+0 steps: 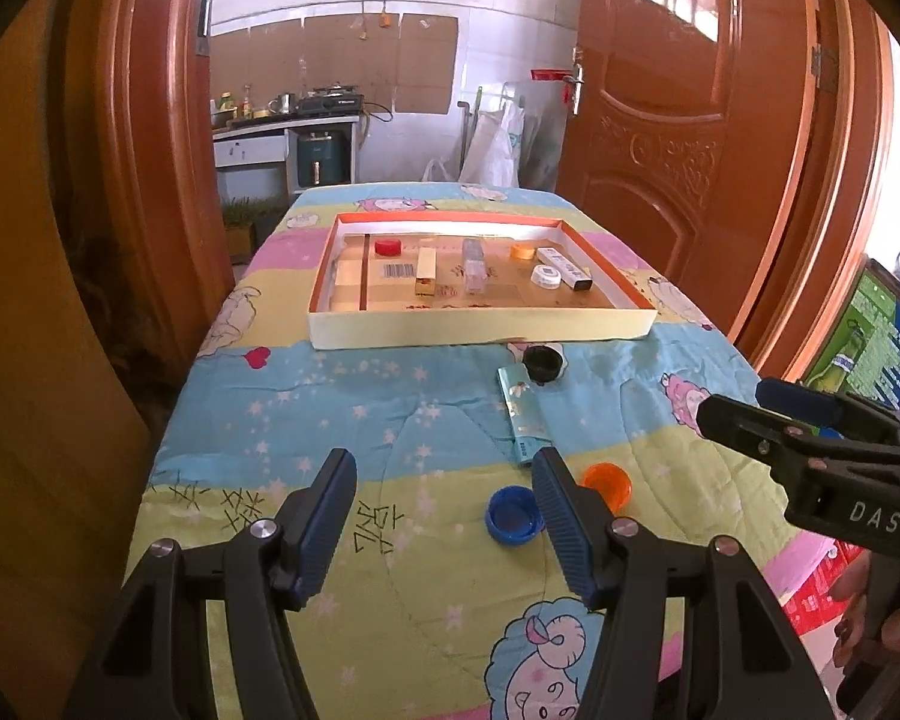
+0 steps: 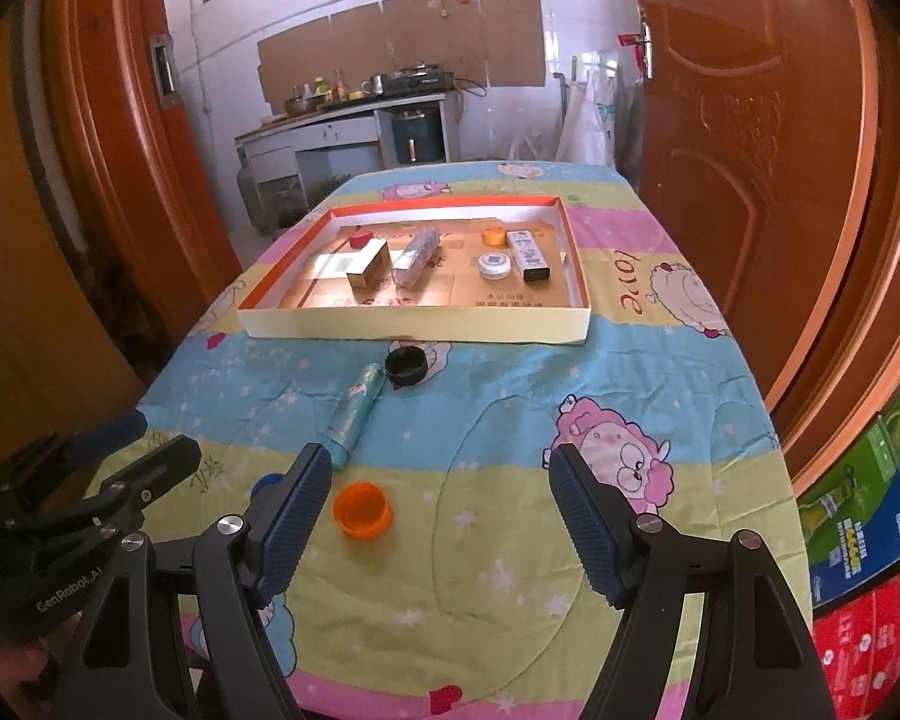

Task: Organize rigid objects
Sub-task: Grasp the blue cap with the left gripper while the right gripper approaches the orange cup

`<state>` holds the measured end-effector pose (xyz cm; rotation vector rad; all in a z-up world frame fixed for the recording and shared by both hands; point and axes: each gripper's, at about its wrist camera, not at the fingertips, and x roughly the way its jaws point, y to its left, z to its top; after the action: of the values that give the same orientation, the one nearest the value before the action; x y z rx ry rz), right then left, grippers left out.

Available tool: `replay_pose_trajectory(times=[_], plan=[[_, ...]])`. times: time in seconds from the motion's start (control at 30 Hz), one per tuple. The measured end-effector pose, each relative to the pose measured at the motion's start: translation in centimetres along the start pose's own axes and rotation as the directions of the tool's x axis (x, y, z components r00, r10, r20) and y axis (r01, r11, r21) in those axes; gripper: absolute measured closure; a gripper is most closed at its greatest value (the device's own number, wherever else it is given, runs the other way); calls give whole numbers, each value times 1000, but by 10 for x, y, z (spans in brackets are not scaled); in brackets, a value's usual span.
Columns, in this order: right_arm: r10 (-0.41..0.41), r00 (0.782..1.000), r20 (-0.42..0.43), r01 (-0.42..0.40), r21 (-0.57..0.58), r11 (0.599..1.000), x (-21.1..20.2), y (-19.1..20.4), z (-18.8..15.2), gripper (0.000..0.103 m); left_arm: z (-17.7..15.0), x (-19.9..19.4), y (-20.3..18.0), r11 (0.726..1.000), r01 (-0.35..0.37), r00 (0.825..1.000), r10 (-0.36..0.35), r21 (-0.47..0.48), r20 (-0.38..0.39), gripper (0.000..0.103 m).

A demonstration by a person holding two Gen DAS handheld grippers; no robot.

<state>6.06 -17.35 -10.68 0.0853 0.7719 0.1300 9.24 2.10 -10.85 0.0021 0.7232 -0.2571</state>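
A shallow cardboard tray (image 1: 480, 331) (image 2: 414, 324) at the far half of the table holds a red cap (image 1: 387, 247), a gold box (image 1: 426, 270), a clear bottle (image 1: 475, 264), an orange cap (image 1: 522, 251), a white cap (image 1: 546, 276) and a white-black box (image 1: 564, 267). Loose on the cloth lie a black cap (image 1: 543, 363) (image 2: 406, 365), a teal box (image 1: 522, 417) (image 2: 357, 411), an orange cap (image 1: 607, 483) (image 2: 363, 509) and a blue cap (image 1: 513, 513). My left gripper (image 1: 444, 510) is open and empty, above the cloth left of the blue cap. My right gripper (image 2: 438, 510) is open and empty, right of the loose orange cap.
The table wears a cartoon-print quilt (image 1: 390, 408) (image 2: 510, 420). Open wooden doors (image 1: 690, 120) (image 2: 750, 150) flank it, with a kitchen counter (image 1: 282, 120) behind. Colourful boxes (image 2: 858, 540) are stacked at the right of the table.
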Motion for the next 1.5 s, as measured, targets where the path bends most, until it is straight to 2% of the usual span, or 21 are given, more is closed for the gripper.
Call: replay_pose_trajectory(times=[0.23,0.43,0.67,0.8,0.9,0.97,1.0,1.03,1.3,1.4,1.5], plan=[[1,1000,-11,-1,11,1000,5,-4,-4,27,-16,15,-9,997,69,996,-67,41,-53,42],[1,999,-35,0,31,1000,14,-10,-9,27,-24,30,-17,995,82,993,-76,57,-92,42],[-1,999,-51,3,48,999,22,-17,-12,27,-24,59,-17,996,51,990,-41,78,-132,42],[0,998,-65,3,49,999,26,-19,-13,27,-25,61,-19,994,26,993,-13,106,-117,43],[23,997,-78,-19,50,999,29,-19,-14,27,-26,62,-18,994,17,994,-5,110,-110,48],[28,996,-81,-25,40,999,31,-18,-16,27,-26,61,-17,994,20,995,-9,108,-100,60],[29,996,-85,-26,33,999,32,-17,-17,27,-26,60,-16,994,20,995,-10,105,-97,71],[35,995,-92,-32,24,999,33,-16,-18,27,-26,60,-15,995,17,995,-7,101,-95,73],[86,988,-127,-95,-64,993,45,2,-29,27,-21,49,0,999,8,997,-5,48,-76,73],[86,988,-129,-104,-139,985,50,16,-32,27,-18,44,3,999,4,998,-1,40,-66,73],[72,989,-132,-99,-207,973,56,28,-34,33,-17,40,6,999,-4,998,6,33,-56,73]])
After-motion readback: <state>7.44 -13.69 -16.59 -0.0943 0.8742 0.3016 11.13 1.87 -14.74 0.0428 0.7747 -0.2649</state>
